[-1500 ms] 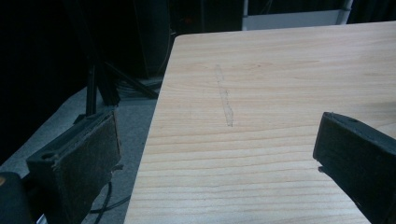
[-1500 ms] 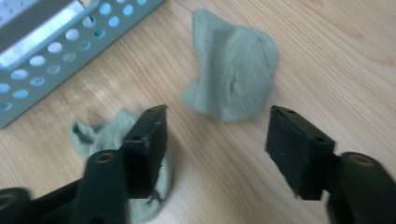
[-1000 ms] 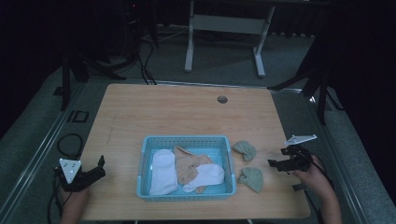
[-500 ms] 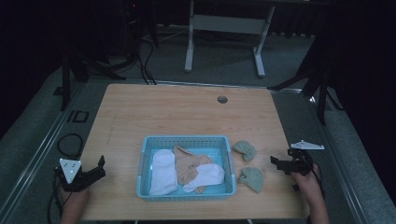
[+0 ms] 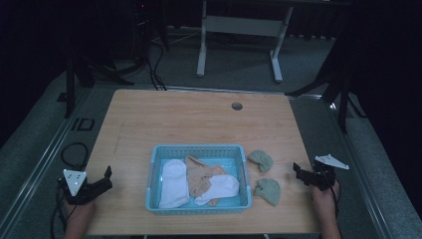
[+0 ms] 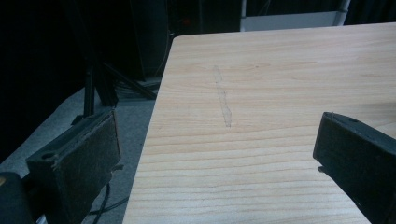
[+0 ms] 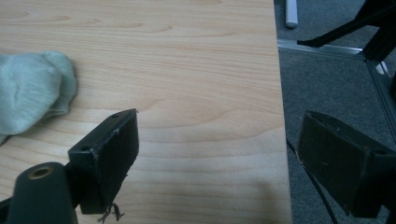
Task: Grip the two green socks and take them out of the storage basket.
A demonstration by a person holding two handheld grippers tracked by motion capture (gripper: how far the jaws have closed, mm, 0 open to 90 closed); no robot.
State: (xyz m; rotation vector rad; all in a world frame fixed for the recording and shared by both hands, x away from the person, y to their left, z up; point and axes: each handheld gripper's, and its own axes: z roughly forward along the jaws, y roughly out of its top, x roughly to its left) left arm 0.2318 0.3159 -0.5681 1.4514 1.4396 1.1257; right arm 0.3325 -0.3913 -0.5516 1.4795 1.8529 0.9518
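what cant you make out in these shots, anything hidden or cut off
- High view: the basket floor, covered by the white socks and the tan cloth; how many pieces lie there is unclear.
- Right gripper view: the green sock, cut off by the left edge.
- High view: right gripper jaw detail, too small and dim.

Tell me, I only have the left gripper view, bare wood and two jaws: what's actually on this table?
Observer: A light blue basket sits near the front edge, holding white and tan socks.
Operator: Anything outside the basket?
Observer: Two grey-green socks lie on the table, one beside the basket's right wall, the other nearer the front.
Operator: Where's the right gripper?
Observer: The right gripper is at the table's right edge, jaws open and empty, right of those socks.
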